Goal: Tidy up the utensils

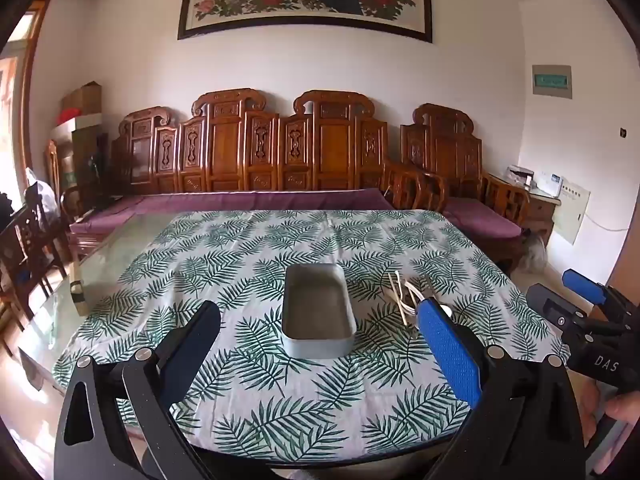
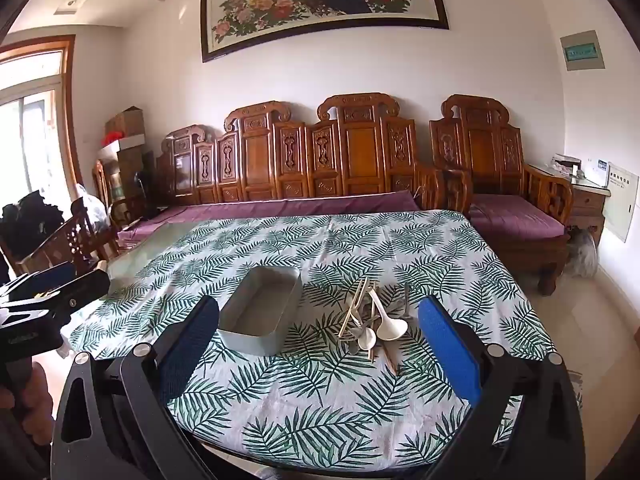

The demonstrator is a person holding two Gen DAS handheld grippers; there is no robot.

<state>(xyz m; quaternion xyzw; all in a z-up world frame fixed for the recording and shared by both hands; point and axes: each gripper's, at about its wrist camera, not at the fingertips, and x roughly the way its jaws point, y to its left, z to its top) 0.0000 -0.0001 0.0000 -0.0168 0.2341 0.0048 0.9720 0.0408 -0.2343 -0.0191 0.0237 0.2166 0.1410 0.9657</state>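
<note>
1. The left gripper [image 1: 320, 344] hangs above the near edge of the table, its jaws spread wide with nothing between them; through the gap lies the grey tray [image 1: 319, 312].
2. The right gripper [image 2: 316, 336] is likewise wide open and empty, pointed at the gap between the tray [image 2: 260, 312] and the heap of utensils [image 2: 374, 322].
3. The tray sits near the middle of the leaf-print tablecloth [image 2: 320, 400]. Its inside looks bare.
4. The utensils lie just beside the tray, on its right, not touching it: pale chopsticks [image 2: 354, 310], two white spoons [image 2: 390, 328] and some metal pieces beneath, all tangled in one pile.
5. Judging from this, the sorting has not begun: nothing is in the tray and neither gripper holds anything. Every utensil is still to be lifted from the heap and laid inside.
</note>
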